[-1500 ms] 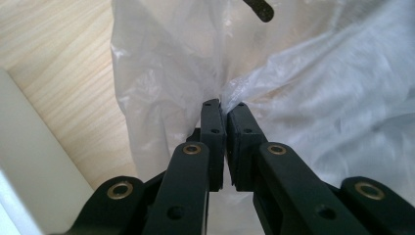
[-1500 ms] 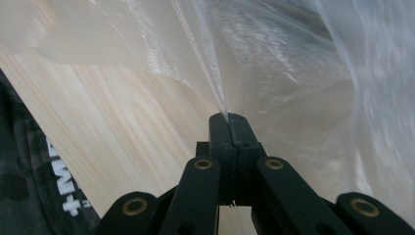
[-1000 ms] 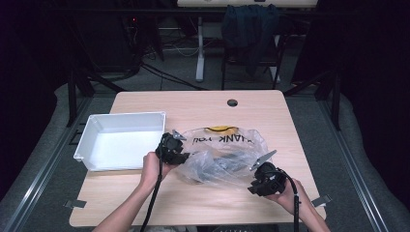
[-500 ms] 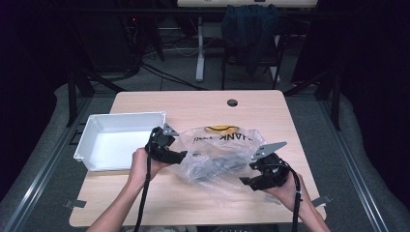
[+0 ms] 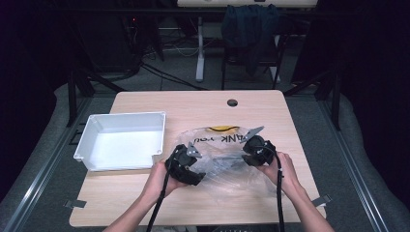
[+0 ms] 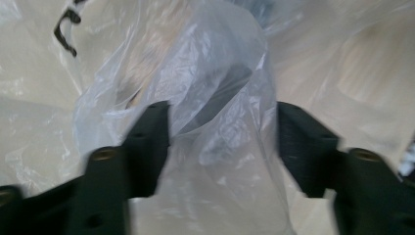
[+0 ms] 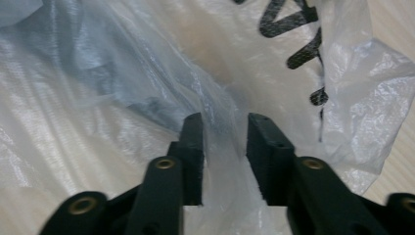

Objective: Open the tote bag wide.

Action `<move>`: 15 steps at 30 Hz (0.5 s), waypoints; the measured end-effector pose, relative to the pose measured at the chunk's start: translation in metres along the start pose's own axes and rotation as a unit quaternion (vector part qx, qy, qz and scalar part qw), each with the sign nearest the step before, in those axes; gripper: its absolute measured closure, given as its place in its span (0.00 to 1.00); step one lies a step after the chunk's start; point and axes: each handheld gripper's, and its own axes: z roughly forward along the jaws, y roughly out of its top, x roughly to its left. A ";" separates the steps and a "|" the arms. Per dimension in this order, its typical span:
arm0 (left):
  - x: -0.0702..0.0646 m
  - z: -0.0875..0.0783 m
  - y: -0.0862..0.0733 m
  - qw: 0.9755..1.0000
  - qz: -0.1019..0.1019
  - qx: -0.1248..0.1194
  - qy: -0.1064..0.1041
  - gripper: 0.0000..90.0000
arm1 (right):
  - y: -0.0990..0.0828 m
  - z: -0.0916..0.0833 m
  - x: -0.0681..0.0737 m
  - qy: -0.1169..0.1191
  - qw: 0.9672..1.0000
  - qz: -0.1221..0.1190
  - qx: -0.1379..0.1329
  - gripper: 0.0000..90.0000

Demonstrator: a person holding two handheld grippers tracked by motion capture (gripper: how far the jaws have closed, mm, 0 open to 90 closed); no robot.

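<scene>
On the table [image 5: 145,193], the plastic bag [image 5: 227,169] lies crumpled, lettering upside-down.

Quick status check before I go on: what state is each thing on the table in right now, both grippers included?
Plastic bag: crumpled, lying on the table, something dark inside.
White bin: upright, empty, apart from the bag.
Left gripper: jaws wide open, a fold of bag between them, not pinched.
Right gripper: jaws partly closed with bag film in the narrow gap; whether they grip it is unclear.
Table: bare at the far side, except for its round hole.
</scene>
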 end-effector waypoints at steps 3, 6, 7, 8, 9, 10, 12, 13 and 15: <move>0.002 0.009 -0.007 1.000 -0.001 -0.002 0.003 0.73 | 0.000 0.007 -0.008 0.016 1.000 0.015 -0.009 0.92; 0.006 0.014 -0.013 1.000 0.000 0.013 -0.012 0.91 | 0.001 0.009 -0.021 0.037 0.998 0.044 -0.021 0.97; 0.007 0.015 -0.015 1.000 0.001 0.018 -0.015 0.94 | 0.001 0.011 -0.027 0.044 0.997 0.062 -0.024 0.97; 0.009 0.016 -0.018 0.999 0.000 0.026 -0.021 0.95 | 0.001 0.012 -0.031 0.049 0.996 0.071 -0.026 0.98; 0.010 0.017 -0.021 0.999 0.002 0.034 -0.024 0.97 | 0.001 0.017 -0.037 0.064 0.993 0.092 -0.034 0.98; 0.011 0.017 -0.024 0.999 0.000 0.040 -0.025 0.98 | 0.000 0.020 -0.041 0.063 0.993 0.099 -0.027 0.98; 0.014 0.016 -0.032 0.998 0.002 0.055 -0.027 0.98 | -0.002 0.030 -0.046 0.071 0.990 0.116 -0.023 0.98; 0.017 0.016 -0.037 0.998 -0.002 0.062 -0.028 0.99 | -0.003 0.034 -0.048 0.075 0.990 0.122 -0.020 0.98; 0.020 0.017 -0.046 0.997 -0.007 0.077 -0.030 0.99 | -0.006 0.042 -0.052 0.075 0.987 0.138 -0.020 0.98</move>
